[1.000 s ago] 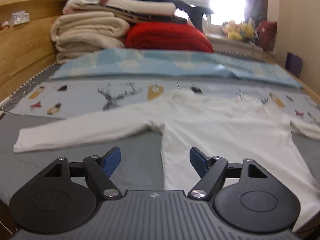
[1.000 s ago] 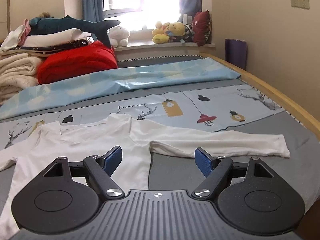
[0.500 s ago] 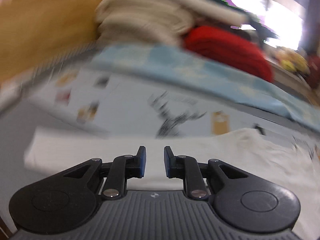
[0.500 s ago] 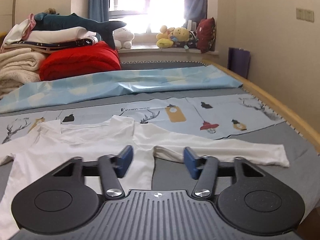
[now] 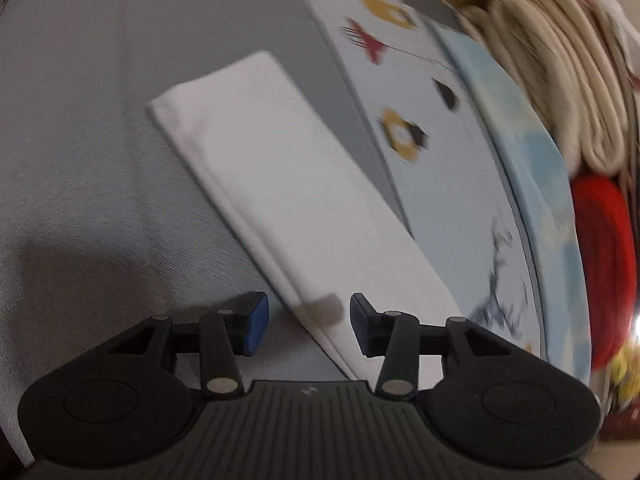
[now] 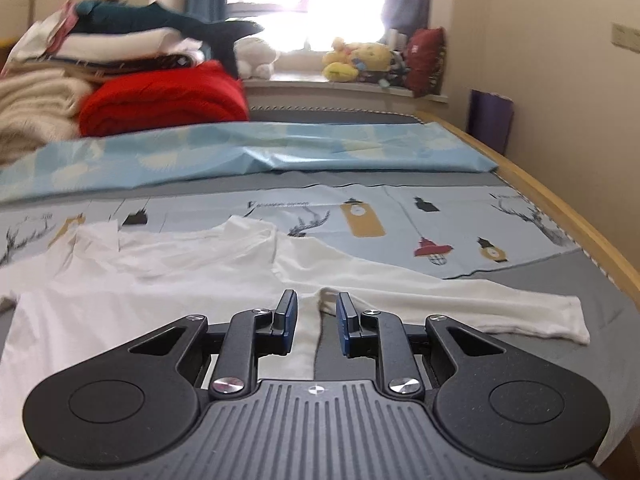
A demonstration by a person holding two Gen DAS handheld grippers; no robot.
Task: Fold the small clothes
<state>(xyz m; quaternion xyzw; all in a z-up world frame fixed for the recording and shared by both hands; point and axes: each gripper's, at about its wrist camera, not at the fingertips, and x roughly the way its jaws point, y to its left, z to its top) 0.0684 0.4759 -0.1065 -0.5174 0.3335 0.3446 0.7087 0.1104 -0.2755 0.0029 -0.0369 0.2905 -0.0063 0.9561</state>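
A small white long-sleeved shirt lies flat on the grey bed, collar toward the window. Its right sleeve stretches out to the right. My right gripper hovers low over the armpit where that sleeve meets the body; its jaws are closing, with fabric lying between them but a gap at each pad. In the left wrist view the shirt's other sleeve runs diagonally across the grey sheet. My left gripper points down at it, jaws opening, the sleeve's lower edge between the fingers and untouched.
Folded cream blankets and a red blanket are stacked at the head of the bed. A light blue sheet and a printed sheet lie beyond the shirt. The wooden bed rail borders the right side.
The left gripper swung left along the sleeve toward its cuff, rolled and tipped downward; its jaws narrowed, then widened again. The right gripper's jaws narrowed steadily as it edged toward the armpit.
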